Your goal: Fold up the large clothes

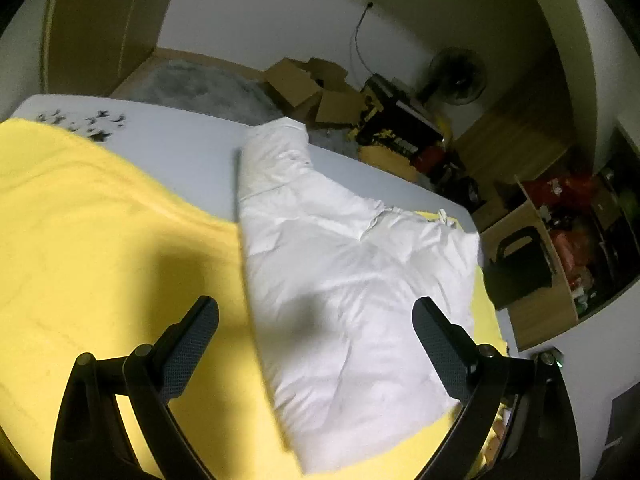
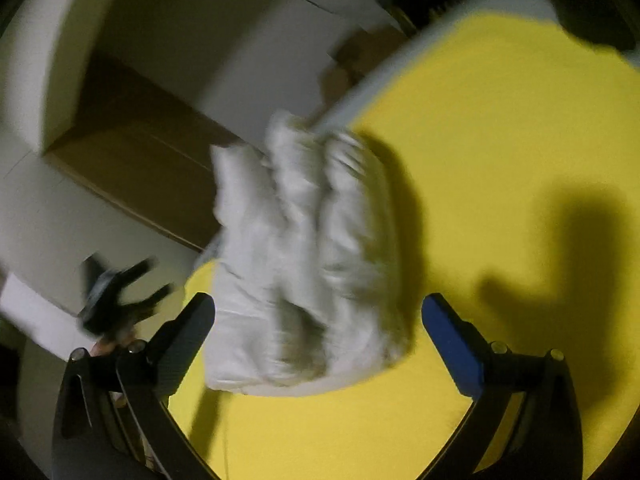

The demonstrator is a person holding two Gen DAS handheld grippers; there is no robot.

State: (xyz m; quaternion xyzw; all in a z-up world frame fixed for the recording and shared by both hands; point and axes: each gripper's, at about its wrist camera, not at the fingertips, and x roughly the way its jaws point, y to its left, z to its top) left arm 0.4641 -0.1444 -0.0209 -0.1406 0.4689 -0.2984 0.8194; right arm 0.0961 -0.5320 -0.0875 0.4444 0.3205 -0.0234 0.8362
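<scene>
White table (image 1: 192,160) bears yellow cloth (image 1: 100,240), white garment (image 1: 352,280).

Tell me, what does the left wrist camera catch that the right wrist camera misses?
Only the left view shows the fan, cardboard boxes, the grey rug and the open left gripper. Only the right view shows the open right gripper and, blurred at its left edge, another dark gripper. Both show the white garment lying on the yellow cloth, held by neither gripper.

One white padded garment (image 1: 352,280), one yellow cloth (image 1: 100,240), one fan (image 1: 458,76), two grippers, jaws apart.
</scene>
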